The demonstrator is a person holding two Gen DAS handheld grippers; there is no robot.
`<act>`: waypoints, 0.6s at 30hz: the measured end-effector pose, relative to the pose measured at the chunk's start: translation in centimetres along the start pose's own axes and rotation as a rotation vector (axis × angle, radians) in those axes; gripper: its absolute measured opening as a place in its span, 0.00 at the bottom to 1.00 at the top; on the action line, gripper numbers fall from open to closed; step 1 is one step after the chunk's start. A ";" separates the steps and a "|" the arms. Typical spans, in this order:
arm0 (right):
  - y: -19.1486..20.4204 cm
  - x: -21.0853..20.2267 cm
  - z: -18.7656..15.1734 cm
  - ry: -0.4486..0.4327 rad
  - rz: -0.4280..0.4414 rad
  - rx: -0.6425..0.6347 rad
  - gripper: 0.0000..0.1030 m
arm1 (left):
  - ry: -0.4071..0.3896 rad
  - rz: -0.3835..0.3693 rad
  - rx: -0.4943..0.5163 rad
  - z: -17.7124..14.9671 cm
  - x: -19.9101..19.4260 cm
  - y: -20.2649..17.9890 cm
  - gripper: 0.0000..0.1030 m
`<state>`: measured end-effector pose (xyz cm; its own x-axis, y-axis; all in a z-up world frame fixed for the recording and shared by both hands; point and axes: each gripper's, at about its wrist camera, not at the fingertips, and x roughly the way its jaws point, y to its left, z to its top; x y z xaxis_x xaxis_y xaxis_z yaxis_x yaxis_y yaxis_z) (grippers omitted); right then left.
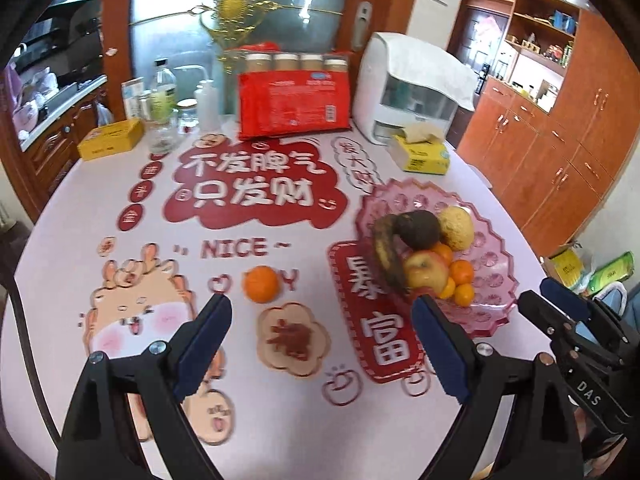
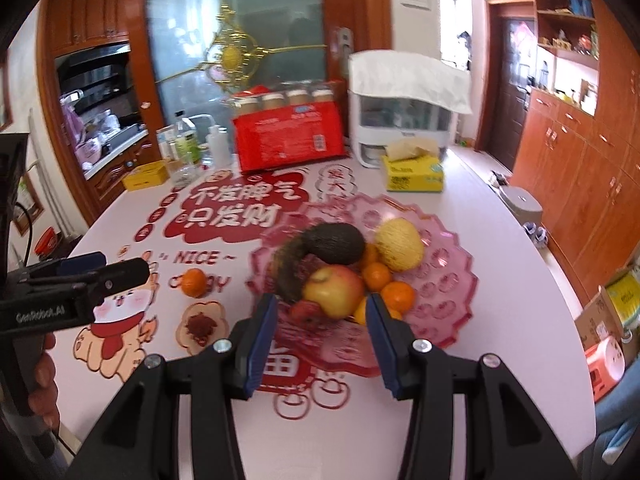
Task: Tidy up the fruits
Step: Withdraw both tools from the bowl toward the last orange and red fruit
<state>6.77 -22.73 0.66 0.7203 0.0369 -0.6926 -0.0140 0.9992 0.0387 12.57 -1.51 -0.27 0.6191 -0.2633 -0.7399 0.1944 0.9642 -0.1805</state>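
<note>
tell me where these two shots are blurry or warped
Left wrist view: sharp centre around the loose orange, motion smear on the tablecloth print at bottom left, fisheye bending the cabinets. Right wrist view: softer overall, the banana and the pink fruit plate smeared.

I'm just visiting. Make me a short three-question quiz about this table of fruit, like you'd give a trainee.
1. True or false: every orange fruit lies in the pink tray.
2. Which fruit lies nearest the right gripper? A) apple B) avocado C) lemon
3. Fill in: the jaws of the left gripper are ____.

Key:
1. False: one tangerine sits alone on the tablecloth.
2. A
3. open
</note>
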 end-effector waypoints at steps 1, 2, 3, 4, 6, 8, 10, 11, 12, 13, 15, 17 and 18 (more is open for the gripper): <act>0.5 -0.1 0.2 -0.003 0.007 -0.010 0.45 | -0.014 0.011 0.000 0.1 -0.5 0.8 0.88; 1.3 -0.2 0.4 -0.009 0.018 -0.024 0.45 | -0.023 0.022 0.001 0.2 -0.8 1.4 0.88; 1.9 -0.2 0.5 -0.013 0.027 -0.037 0.45 | -0.038 0.042 0.002 0.4 -1.3 2.2 0.88; 2.6 -0.3 0.7 -0.016 0.037 -0.050 0.45 | -0.051 0.059 0.003 0.5 -1.6 2.7 0.88; 4.0 -0.1 1.0 -0.019 0.057 -0.079 0.45 | -0.072 0.097 0.003 0.9 -2.1 4.1 0.88; 5.3 0.3 1.0 -0.022 0.072 -0.104 0.45 | -0.075 0.118 -0.004 1.3 -2.3 5.6 0.88; 6.8 1.0 1.0 -0.022 0.092 -0.129 0.45 | -0.071 0.130 -0.006 1.7 -2.0 6.9 0.88; 7.5 1.5 1.0 -0.019 0.105 -0.140 0.45 | -0.063 0.143 0.000 1.8 -1.7 7.5 0.88; 8.1 2.0 0.8 -0.015 0.116 -0.147 0.45 | -0.058 0.154 0.009 1.8 -1.3 8.0 0.88; 8.5 2.5 0.7 -0.011 0.123 -0.153 0.45 | -0.053 0.159 0.017 1.7 -1.0 8.2 0.88; 9.7 4.1 0.1 0.006 0.148 -0.171 0.45 | -0.028 0.169 0.037 1.4 0.3 8.9 0.88; 10.6 5.6 -0.5 0.023 0.159 -0.188 0.45 | 0.004 0.159 0.052 0.7 1.7 9.5 0.88; 11.1 6.6 -1.0 0.037 0.166 -0.200 0.45 | 0.023 0.154 0.060 0.3 2.4 9.6 0.88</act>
<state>10.65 -11.35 -4.18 0.6709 0.1980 -0.7146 -0.2696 0.9629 0.0137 16.20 7.12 -3.61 0.6278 -0.1113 -0.7703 0.1440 0.9892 -0.0255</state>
